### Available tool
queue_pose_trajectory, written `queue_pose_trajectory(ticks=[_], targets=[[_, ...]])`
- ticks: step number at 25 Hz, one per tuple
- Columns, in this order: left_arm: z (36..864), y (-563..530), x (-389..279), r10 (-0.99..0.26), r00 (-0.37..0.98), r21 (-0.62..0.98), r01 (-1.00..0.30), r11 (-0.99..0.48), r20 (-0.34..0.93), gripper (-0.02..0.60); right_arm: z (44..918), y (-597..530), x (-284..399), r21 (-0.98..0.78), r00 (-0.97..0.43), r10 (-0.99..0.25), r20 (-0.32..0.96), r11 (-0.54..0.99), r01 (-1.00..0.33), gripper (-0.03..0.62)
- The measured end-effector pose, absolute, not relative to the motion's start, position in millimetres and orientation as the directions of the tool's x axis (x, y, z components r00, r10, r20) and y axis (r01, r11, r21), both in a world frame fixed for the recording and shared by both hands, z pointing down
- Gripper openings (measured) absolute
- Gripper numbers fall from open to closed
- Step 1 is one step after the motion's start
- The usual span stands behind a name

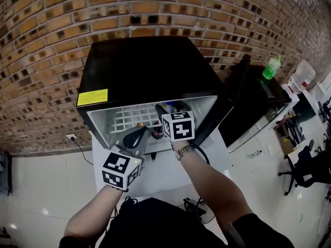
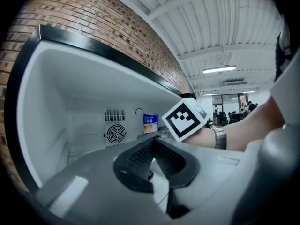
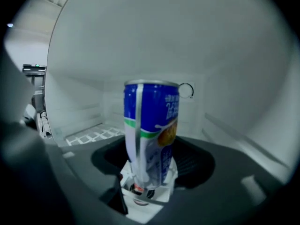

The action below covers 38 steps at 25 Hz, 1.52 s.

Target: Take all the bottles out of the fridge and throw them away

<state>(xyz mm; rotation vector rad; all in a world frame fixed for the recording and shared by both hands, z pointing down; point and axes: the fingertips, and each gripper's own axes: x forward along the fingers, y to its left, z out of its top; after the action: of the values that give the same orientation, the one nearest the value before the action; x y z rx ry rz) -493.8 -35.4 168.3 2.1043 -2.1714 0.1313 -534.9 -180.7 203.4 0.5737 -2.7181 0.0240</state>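
Note:
The small black fridge (image 1: 145,66) stands open, and both grippers reach into its white inside. A blue and white drink can (image 3: 151,130) stands on the white wire shelf (image 3: 93,136), right between the jaws of my right gripper (image 3: 150,162). Those jaws stand wide and dark pad face shows on each side of the can. In the left gripper view the same can (image 2: 150,123) stands by the back wall, beside the right gripper's marker cube (image 2: 183,118). My left gripper (image 2: 152,144) is shut on nothing, just at the fridge's mouth (image 1: 135,137). No bottle shows inside.
The fridge door (image 1: 235,89) hangs open to the right. A green bottle (image 1: 271,67) stands on a black unit (image 1: 258,105) beyond it. A brick wall (image 1: 155,9) runs behind. An office chair (image 1: 305,169) is at the far right, a wall socket (image 1: 72,137) at the left.

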Motion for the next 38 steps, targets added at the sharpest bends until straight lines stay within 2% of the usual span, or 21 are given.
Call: queue_pose_trajectory(ticks=[13, 19, 28, 38], targets=[[170, -30, -484, -0.989, -0.035, 0.018, -0.999, 0.038, 0.145, 0.003, 196, -154, -519, 0.078, -0.875, -0.355, 0.329, 0.934, -0.35, 0.268], [177, -26, -462, -0.987, -0.032, 0.03, -0.999, 0.037, 0.159, 0.003, 194, -131, -490, 0.065, -0.889, -0.324, 0.323, 0.945, -0.321, 0.268], [192, -30, -397, -0.984, 0.0, 0.056, -0.998, 0.01, 0.179, 0.003, 196, -104, -412, 0.059, -0.899, -0.304, 0.315, 0.952, -0.301, 0.268], [217, -35, -292, -0.972, 0.04, 0.061, -0.998, -0.027, 0.23, 0.003, 220, -87, -286, 0.022, -0.891, -0.308, 0.334, 0.947, -0.319, 0.268]])
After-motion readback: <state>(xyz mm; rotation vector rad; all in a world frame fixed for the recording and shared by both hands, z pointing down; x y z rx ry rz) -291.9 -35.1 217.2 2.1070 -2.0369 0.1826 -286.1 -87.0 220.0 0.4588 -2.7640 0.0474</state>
